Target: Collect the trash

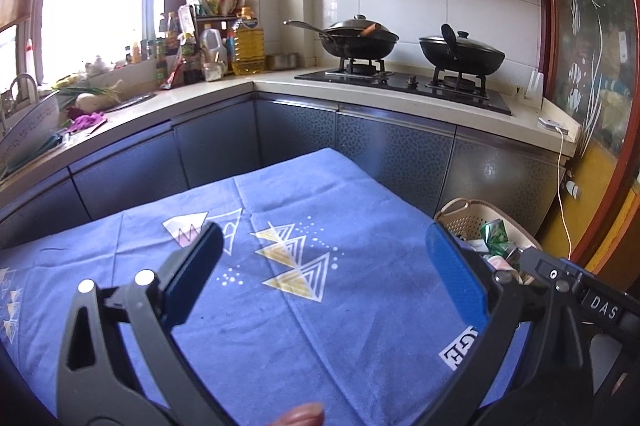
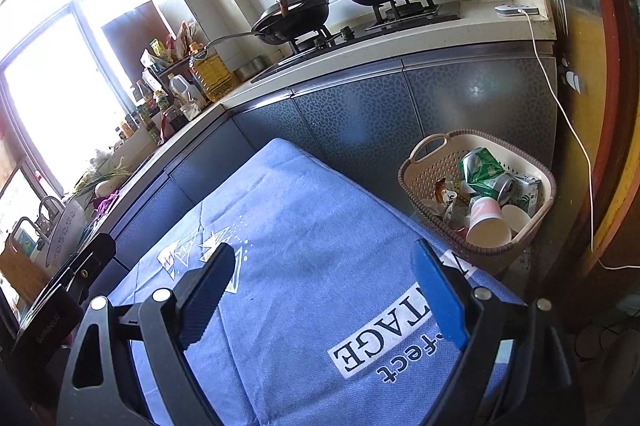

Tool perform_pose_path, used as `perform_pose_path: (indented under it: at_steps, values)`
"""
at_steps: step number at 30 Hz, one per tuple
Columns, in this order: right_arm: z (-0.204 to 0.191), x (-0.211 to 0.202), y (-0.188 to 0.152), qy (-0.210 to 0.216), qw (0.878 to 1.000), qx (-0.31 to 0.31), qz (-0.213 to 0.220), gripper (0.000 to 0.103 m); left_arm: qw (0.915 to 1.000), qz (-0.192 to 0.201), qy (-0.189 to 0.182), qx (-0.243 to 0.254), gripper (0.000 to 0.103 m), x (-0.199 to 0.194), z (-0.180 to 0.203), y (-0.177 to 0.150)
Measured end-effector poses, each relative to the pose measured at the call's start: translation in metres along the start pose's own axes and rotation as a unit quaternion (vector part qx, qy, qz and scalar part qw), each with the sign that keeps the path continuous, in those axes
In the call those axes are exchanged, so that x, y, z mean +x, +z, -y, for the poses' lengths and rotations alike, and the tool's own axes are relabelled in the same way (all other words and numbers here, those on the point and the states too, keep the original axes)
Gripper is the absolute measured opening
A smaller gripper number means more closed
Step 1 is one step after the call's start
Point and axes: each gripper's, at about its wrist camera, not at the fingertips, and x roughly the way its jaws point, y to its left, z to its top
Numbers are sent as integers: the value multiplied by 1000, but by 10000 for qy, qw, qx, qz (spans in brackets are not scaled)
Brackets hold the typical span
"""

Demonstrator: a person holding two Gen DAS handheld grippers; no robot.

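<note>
A beige plastic basket (image 2: 428,178) stands on the floor past the right edge of the table. It holds crushed green cans (image 2: 480,170), paper cups (image 2: 486,226) and wrappers. In the left wrist view only its rim (image 1: 452,210) and some green trash (image 1: 494,234) show. My right gripper (image 2: 324,266) hovers open over the blue tablecloth (image 2: 304,210), left of the basket, with nothing between its fingers. My left gripper (image 1: 324,250) is also open and empty above the cloth (image 1: 280,326). No loose trash shows on the cloth.
Grey cabinets and a pale counter run behind the table, with two black pans (image 1: 360,38) on a gas hob (image 1: 404,82). Bottles (image 1: 248,46) crowd the corner near a sink (image 1: 24,94). A white cable (image 2: 560,98) hangs near the basket. A fingertip (image 1: 304,414) shows at the bottom.
</note>
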Motion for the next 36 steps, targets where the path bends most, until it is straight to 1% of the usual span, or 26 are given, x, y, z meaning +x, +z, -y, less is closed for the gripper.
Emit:
perform_pose_path:
  at_steps: [3, 8, 13, 22, 27, 29, 36]
  values:
    - [2, -2, 0, -26, 10000, 40, 24, 88, 10000, -19, -24, 62, 97, 1, 4, -1]
    - [6, -4, -1, -86, 9999, 86, 14, 88, 9995, -102, -195, 241, 97, 4, 16, -4]
    - [18, -9, 0, -200, 9996, 169, 44, 88, 9982, -176, -343, 459, 97, 9, 34, -6]
    - [57, -23, -3, -505, 9977, 443, 54, 88, 9952, -305, -575, 736, 97, 17, 70, -7]
    - [79, -31, -3, -612, 9961, 621, 121, 88, 9924, -476, -698, 896, 97, 25, 92, -10]
    - [86, -30, -3, -621, 9956, 693, 112, 88, 9910, -586, -696, 985, 97, 31, 100, -12]
    - [103, -22, -2, -626, 9944, 852, 8, 88, 9885, -737, -682, 1134, 97, 44, 118, -15]
